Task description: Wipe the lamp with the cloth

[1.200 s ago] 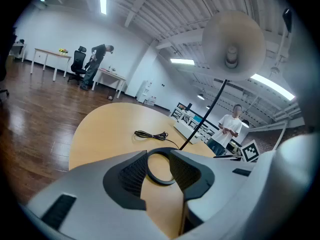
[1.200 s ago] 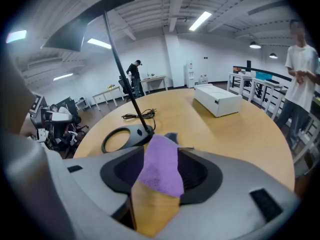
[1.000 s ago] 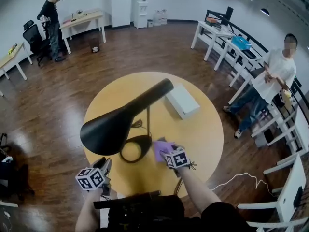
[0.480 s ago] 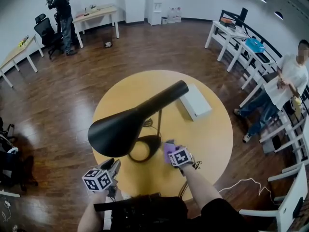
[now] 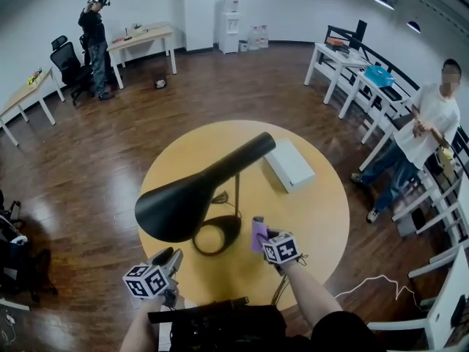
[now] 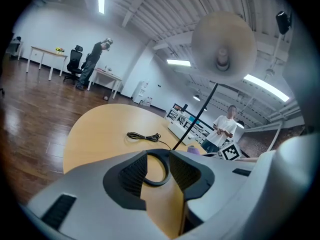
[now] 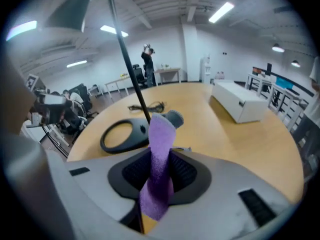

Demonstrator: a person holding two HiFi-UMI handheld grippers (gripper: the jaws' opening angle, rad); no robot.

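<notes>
The black lamp stands on the round yellow table, its wide shade leaning toward me over the ring-shaped base. My right gripper is just right of the base. Its jaws have just been closing, and they are now shut on the purple cloth, which sticks up out of them beside the lamp stem. My left gripper hovers at the table's near edge, open with nothing between its pads. In the left gripper view the base ring shows through the gap, under the shade.
A white box lies on the table's far right. The lamp cord is coiled behind the base. One person stands by white desks at the right, and another at the far left. A white cable lies on the floor.
The purple cloth lay flat on the table in front of the right gripper. Now it is pinched in the jaws and stands up off the table. The left gripper has stayed put.
</notes>
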